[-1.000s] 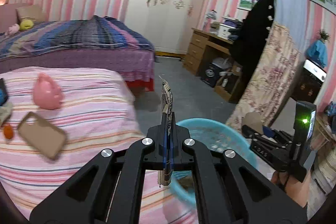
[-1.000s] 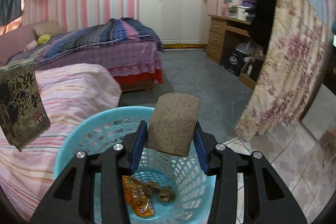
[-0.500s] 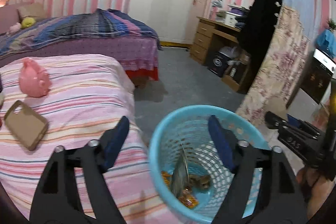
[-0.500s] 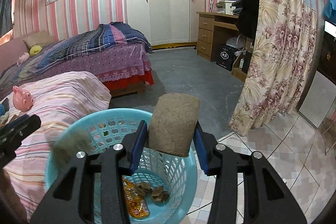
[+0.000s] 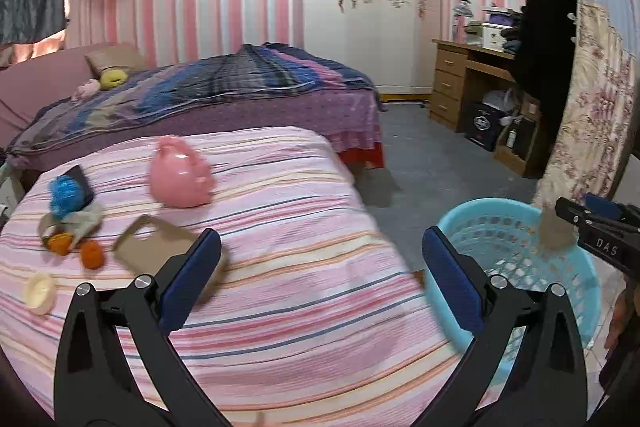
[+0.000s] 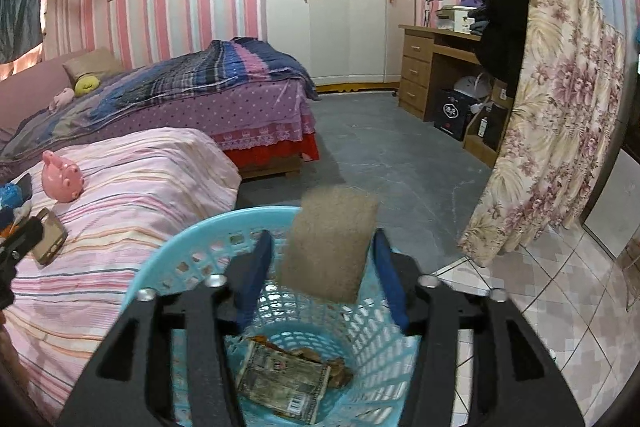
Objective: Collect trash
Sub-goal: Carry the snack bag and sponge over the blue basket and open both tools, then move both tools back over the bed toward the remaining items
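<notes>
Your right gripper (image 6: 322, 275), jaws opening, releases the brown scouring pad (image 6: 330, 243) directly above the blue basket (image 6: 168, 267); left gripper (image 5: 320, 283) stands empty, agape.

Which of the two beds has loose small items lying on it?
The nearer bed with the pink striped cover, beside the blue basket; the far purple bed carries only bedding and pillows.

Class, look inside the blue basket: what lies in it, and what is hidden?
In the blue basket lie a flattened printed wrapper and brown scraps. The brown pad and the right claw, opening, cover part of the bottom.
</notes>
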{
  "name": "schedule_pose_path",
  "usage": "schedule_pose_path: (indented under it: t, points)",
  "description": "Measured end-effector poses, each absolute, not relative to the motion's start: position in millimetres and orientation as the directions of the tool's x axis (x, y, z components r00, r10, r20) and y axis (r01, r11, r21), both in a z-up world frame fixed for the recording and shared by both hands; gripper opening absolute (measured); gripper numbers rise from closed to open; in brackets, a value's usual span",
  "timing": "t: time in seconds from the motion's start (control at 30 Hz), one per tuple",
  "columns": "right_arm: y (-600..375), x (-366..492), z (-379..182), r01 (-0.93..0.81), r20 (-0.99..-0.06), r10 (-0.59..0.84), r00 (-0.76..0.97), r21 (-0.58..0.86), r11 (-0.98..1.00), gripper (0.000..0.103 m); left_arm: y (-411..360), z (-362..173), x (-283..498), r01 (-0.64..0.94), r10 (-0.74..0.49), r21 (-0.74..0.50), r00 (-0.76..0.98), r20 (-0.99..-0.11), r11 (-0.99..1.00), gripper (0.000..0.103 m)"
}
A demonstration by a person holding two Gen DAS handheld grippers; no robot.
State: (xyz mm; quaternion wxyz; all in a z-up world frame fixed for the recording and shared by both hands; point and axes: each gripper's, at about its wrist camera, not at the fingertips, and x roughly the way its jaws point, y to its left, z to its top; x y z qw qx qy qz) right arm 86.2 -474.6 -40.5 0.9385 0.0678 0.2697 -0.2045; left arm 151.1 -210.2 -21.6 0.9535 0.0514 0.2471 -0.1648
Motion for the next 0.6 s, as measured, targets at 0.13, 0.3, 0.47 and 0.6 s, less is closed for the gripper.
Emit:
schedule_pose_path:
  t: [0.13, 0.3, 0.47, 0.6]
  points:
    - [-462.8, 89.7, -39.1, 0.420, -0.520, -0.346, 0.781, 0.027, 0.907, 0.081, -180.2, -18.2, 150.5, 0.288, -0.229, 0.049, 0.842, -0.489, 0.956, 0.097]
    - [-447.7, 98.5, -38.4, 0.415, -0.518, -0.343, 0.783, 0.026, 0.909, 0.089, -138.8, -13.5, 147.5, 0.213, -0.144, 0.091, 0.865, -0.480, 0.973, 0.097]
    - [-428.3, 105.1, -35.3, 0.391, -0.512, -0.332, 0.793, 0.009, 0.920, 0.093, -97.1, -13.2, 149.7, 0.133, -0.064, 0.111, 0.875, -0.480, 0.985, 0.097]
    - [-407.1, 113.1, -33.9, 0.348, -0.506, -0.291, 0.812, 0.018, 0.937, 0.094, -67.4, -16.5, 154.3, 0.073, -0.004, 0.125, 0.879, -0.478, 0.989, 0.097]
